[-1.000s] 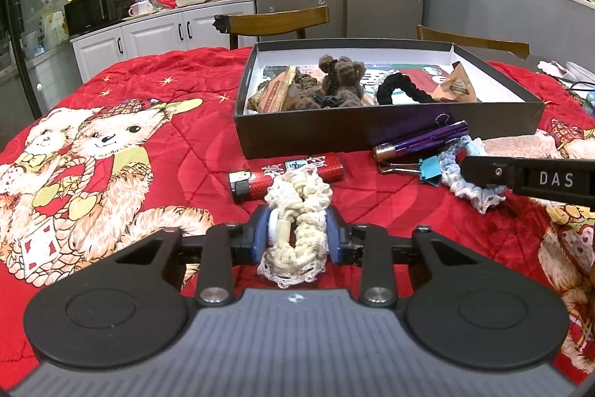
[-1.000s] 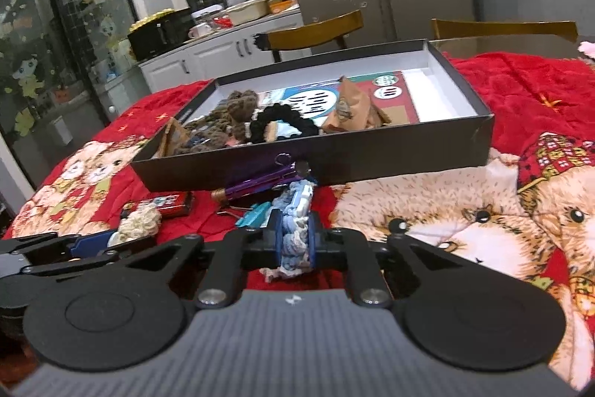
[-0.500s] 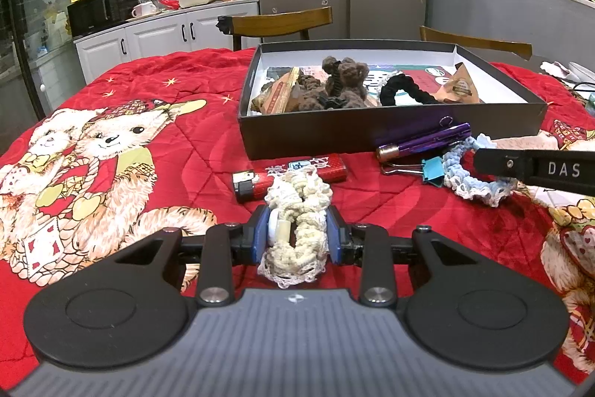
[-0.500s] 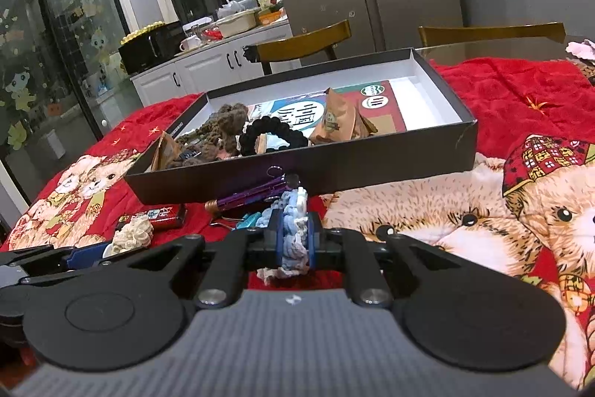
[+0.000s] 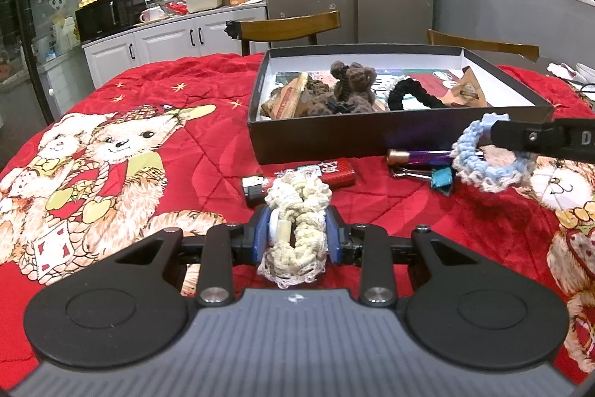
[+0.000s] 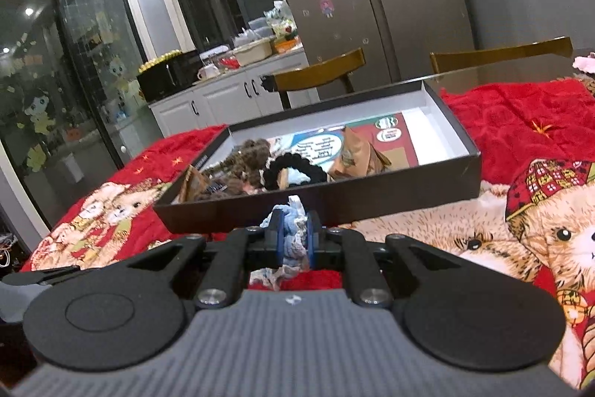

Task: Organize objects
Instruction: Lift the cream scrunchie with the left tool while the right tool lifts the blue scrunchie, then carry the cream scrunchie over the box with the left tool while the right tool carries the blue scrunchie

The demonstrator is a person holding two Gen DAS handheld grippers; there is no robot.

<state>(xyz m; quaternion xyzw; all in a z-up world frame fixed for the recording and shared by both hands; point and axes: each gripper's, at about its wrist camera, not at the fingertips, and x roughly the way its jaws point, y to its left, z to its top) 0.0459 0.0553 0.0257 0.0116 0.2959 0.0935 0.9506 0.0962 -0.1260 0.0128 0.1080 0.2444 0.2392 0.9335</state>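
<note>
The left hand-held gripper [image 5: 297, 235], low in the frame's centre, grasps a cream scrunchie [image 5: 297, 211], its long axis running away from the camera toward the box [image 5: 372, 136]. A red lighter [image 5: 327, 173] lies crosswise just beyond, between scrunchie and box. The right hand-held gripper [image 6: 295, 239] is clenched on a blue scrunchie [image 6: 292, 237], lifted before the box wall. A purple pen [image 5: 420, 157] and a teal clip [image 5: 442, 178] lie on the red surface [image 5: 186, 136] below.

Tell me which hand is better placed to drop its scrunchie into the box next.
Right, probably. The right gripper has its blue scrunchie lifted near the box wall; the left gripper holds the cream scrunchie lower and farther back.
</note>
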